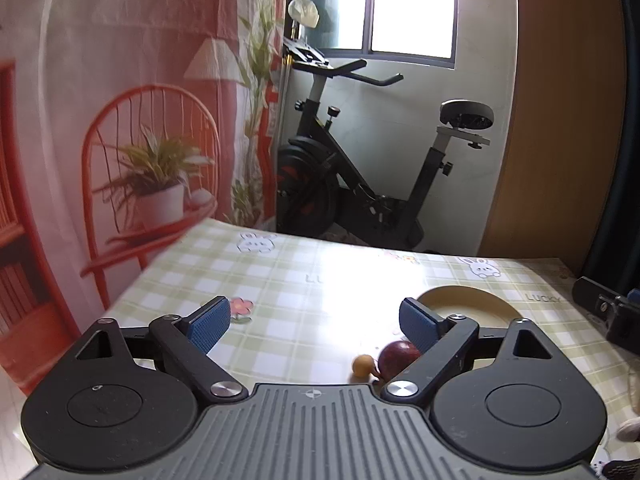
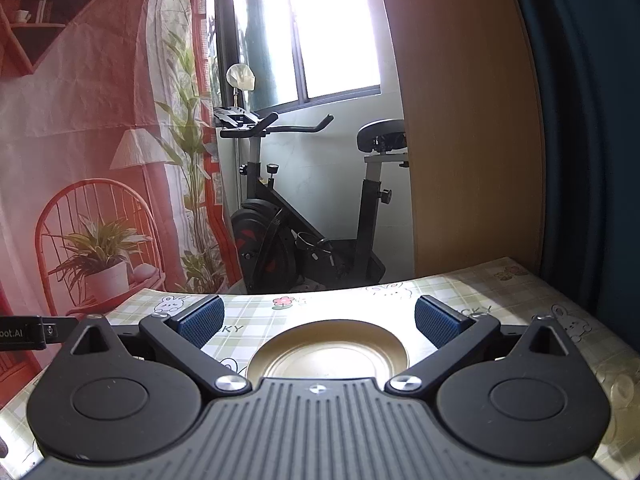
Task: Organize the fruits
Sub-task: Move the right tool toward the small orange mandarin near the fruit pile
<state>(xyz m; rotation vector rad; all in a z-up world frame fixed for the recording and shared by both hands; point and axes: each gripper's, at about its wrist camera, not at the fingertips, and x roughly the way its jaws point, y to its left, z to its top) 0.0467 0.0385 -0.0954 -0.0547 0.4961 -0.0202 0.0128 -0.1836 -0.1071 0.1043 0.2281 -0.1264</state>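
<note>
Lying on the checked tablecloth [image 1: 304,280], a dark red round fruit [image 1: 396,356] sits at about five o'clock from the middle of the left wrist view, partly hidden behind the right finger of the left gripper [image 1: 314,322]. A smaller orange fruit [image 1: 363,365] rests just beside it at its nine o'clock; whether the two touch cannot be told. Both fruits lie on the cloth, outside the yellow plate [image 1: 480,300], which stands near them at about one o'clock. The left gripper's jaws are spread wide with nothing between the blue pads [image 1: 210,326], and the fruits lie low between the fingers, close to the gripper body. In the right wrist view the right gripper [image 2: 320,322] is likewise spread wide and grips nothing; the plate [image 2: 280,350] shows between its fingers, its bare middle shining in the light. At nine o'clock in that view the dark tip of the other tool [image 2: 24,332] enters the frame. Beyond the far table edge, at twelve o'clock, stands a black exercise bike [image 1: 360,184] under a bright window [image 1: 412,8], with a red printed curtain [image 1: 120,100] at ten o'clock and a wooden panel [image 1: 560,120] at two o'clock.
</note>
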